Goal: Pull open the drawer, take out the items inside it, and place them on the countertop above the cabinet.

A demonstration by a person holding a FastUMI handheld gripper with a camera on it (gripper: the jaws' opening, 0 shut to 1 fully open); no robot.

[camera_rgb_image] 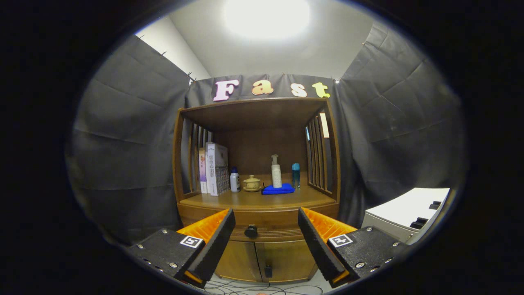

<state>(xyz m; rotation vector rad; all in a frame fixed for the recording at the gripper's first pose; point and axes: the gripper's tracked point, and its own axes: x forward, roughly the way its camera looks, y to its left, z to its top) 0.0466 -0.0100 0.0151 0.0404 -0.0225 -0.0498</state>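
Claw [266, 229] spread wide, lined up on the drawer knob [251, 231], drawer [266, 229] shut below the surface [254, 200]. Small knob, easy to slip off. Crowded surface: bottles [276, 172] could topple later.

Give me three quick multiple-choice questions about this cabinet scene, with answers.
1. Where does the pump bottle stand?
A. on the blue cloth
B. on the books
C. on the floor

2. How many books stand on the countertop?
A. five
B. none
C. two

3. What state is the drawer in?
A. pulled out
B. closed
C. removed

Answers: 1 A, the cloth lies under it. 2 C, two spines beside the slats. 3 B, its front sits flush, the knob ahead of the open hand-held gripper.
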